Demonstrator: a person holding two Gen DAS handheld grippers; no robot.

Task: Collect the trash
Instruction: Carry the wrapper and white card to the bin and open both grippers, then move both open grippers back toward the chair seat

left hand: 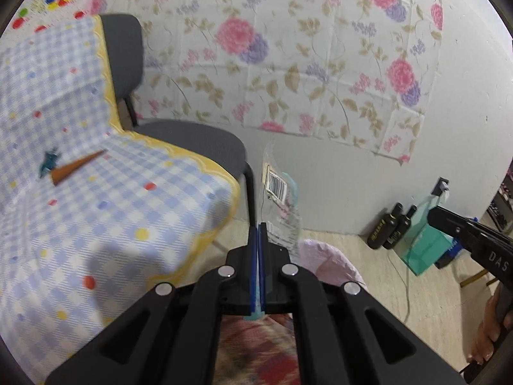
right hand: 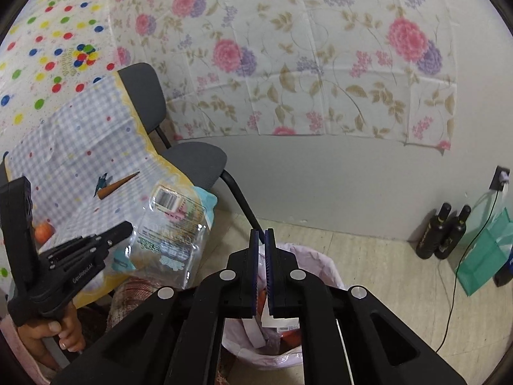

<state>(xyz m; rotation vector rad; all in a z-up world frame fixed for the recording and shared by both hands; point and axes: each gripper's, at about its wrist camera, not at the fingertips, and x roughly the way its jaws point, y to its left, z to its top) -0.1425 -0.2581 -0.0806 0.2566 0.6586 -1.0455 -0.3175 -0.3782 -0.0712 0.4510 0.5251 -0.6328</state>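
Left tongs (left hand: 258, 227) are clamped on a clear, crinkled plastic wrapper with a barcode label (right hand: 170, 227), gripping it by one edge so most of the sheet hangs free. Right tongs (right hand: 262, 235) are almost together, a narrow slot between the pads and nothing held that I can see; they hover directly over the bin.

Everything sits relative to that pink-lined round trash bin (right hand: 317, 264) on the floor: the wrapper hangs just beside its rim, on the side toward the checked blue-and-white cloth-covered surface (left hand: 96, 192), not yet over the opening. Some scraps already lie inside the bin. Farther from the bin, on the surface, lie a brown carrot-shaped piece (left hand: 77, 166) and, in the right view, an orange round object (right hand: 43, 231).

My worry is the release. If I let go from here, the light sheet could miss the opening, drape over the rim, or cling to the pads. My right tongs also crowd the opening.
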